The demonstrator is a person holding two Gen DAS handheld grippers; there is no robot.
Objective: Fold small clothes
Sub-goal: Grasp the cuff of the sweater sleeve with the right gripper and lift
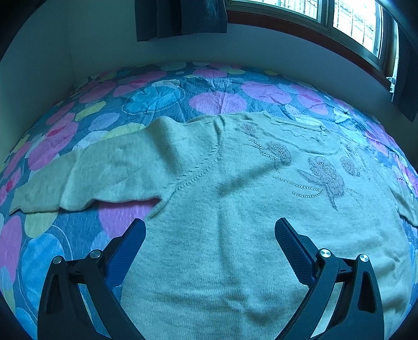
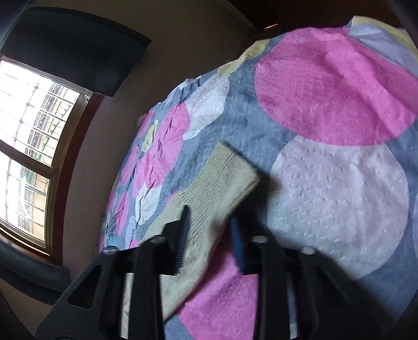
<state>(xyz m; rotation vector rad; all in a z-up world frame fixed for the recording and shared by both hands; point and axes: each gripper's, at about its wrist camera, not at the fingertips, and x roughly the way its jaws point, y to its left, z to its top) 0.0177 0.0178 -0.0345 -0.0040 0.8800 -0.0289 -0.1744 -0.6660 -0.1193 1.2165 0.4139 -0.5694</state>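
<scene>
Your sweater (image 1: 235, 209) lies unfolded on the bed (image 1: 156, 96); left hand-held gripper (image 1: 210, 230) gapes empty, right hand-held gripper (image 2: 209, 222) pinches the cuff (image 2: 224, 177).

Bed (image 1: 214, 102): bare patterned cover lay open beyond and left of the sweater (image 1: 235, 209).
Wall (image 1: 104, 47): closed off the bed's far edge.
Window (image 1: 352, 23): stood above the far right.

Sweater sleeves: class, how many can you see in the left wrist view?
2: one sleeve spread flat leftward on the bedspread; the other only partly visible at the right edge.
</scene>
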